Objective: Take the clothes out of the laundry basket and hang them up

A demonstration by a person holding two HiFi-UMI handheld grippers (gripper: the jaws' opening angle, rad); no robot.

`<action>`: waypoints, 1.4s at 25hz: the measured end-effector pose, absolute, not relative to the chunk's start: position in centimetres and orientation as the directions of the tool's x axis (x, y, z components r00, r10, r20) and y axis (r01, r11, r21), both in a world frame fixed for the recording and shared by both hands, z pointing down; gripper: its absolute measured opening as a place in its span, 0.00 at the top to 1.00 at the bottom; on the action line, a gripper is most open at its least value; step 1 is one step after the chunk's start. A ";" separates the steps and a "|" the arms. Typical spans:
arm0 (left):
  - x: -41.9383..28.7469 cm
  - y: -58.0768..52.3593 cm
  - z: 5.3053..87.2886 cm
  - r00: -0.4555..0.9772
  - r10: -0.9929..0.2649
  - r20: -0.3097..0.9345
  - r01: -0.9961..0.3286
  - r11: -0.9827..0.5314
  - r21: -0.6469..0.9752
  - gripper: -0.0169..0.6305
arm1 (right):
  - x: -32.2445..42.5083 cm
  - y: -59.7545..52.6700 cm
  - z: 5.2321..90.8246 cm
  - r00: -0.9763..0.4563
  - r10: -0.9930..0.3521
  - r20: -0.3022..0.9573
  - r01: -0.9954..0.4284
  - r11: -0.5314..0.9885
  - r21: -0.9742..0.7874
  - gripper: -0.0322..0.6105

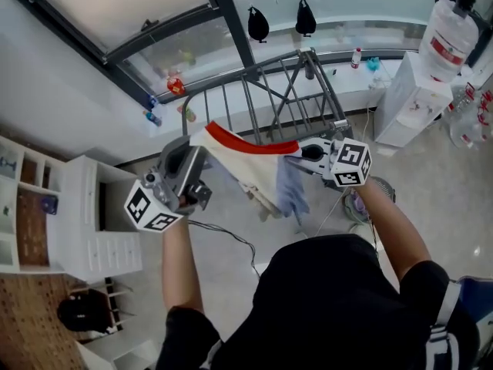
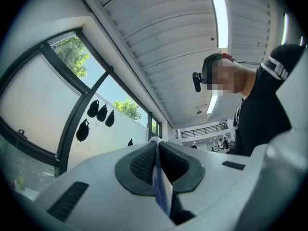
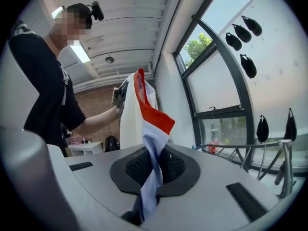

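Two hand-held grippers share one garment, and we see it stretched between them at chest height in the head view. The left gripper (image 1: pixel 199 146), carrying its marker cube, has its jaws closed onto a thin fold of cloth; in the left gripper view the dark ribbed pads (image 2: pixel 144 160) of the left gripper (image 2: pixel 158 159) meet on a narrow pale blue edge. The right gripper (image 1: pixel 299 154) is likewise clamped: in the right gripper view the right gripper (image 3: pixel 154 166) pinches a pale blue strip that runs down between its pads. The garment itself, a white fabric piece with a red band and a pale blue section (image 1: pixel 245 163), hangs slack in the middle, with a blue part drooping below the right gripper. We place it in front of the grey metal drying rack (image 1: pixel 286 91), which stands by the dark-framed window (image 1: pixel 223 10); it is not on any rail. A white drawer unit (image 1: pixel 96 222) stands at the left, and a white water dispenser with a clear bottle (image 1: pixel 416 91) at the upper right.
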State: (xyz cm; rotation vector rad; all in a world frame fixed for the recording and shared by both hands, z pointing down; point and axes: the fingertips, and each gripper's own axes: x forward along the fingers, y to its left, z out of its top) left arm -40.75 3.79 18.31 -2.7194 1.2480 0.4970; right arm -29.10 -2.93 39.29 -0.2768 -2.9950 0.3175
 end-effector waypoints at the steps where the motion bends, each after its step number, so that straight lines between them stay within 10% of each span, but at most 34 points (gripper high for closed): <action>1: -41.5 3.9 18.5 0.591 -0.737 -0.329 -0.772 -0.635 0.037 0.96 | -28.9 -3.6 38.5 -0.980 0.166 0.106 0.144 0.971 -0.190 0.93; 18: -55.9 4.4 15.9 0.238 -0.956 -0.171 -0.968 -0.220 -0.119 0.96 | -36.3 -12.3 19.0 -0.979 -0.060 0.196 -0.025 0.984 0.179 0.94; 35: -66.6 -7.9 21.7 0.161 -0.986 -0.040 -0.985 -0.158 -0.068 0.95 | -44.9 -23.0 22.6 -0.972 -0.117 0.203 -0.089 0.986 0.143 0.94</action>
